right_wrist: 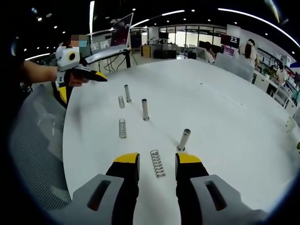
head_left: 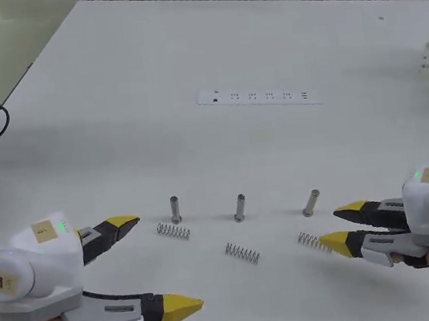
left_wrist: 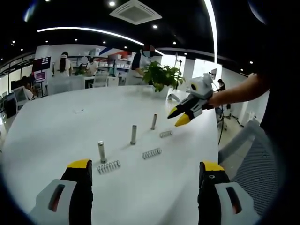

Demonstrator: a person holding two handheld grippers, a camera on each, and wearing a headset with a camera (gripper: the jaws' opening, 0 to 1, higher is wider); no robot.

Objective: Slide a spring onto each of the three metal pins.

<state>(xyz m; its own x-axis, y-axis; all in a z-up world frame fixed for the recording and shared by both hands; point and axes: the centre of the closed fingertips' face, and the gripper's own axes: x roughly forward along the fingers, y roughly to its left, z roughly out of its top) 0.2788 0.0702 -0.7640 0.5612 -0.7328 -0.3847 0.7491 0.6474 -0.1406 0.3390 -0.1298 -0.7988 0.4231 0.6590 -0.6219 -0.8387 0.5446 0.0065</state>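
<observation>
Left claw (head_left: pixel 164 262) first: its yellow-tipped black jaws are spread wide apart, held low over the near left part of the big white desk (head_left: pixel 113 102). My left gripper view looks straight down the row of parts, with the right claw (left_wrist: pixel 176 119) showing at the far end of it.

So, the parts. Three short silver metal pins stand upright in a row across the desk, well apart from one another: left pin (head_left: pixel 175 209), middle pin (head_left: pixel 240 207), right pin (head_left: pixel 311 202). Each one has a small coiled steel-wire spring lying flat on the desk on my side of it. The left spring (head_left: pixel 173 230) is just beside its pin's foot, the middle spring (head_left: pixel 242 252) is a bit further toward me, and the right spring (head_left: pixel 312 242) is over by my right hand. None of them sits on a pin yet.

The right claw has its jaws only a little apart. In the right gripper view the right spring lies lengthwise in the gap between the two yellow tips. Can't tell if either tip actually touches it, honestly.

Further back on the desk lies a long white power strip (head_left: pixel 259 97).
</observation>
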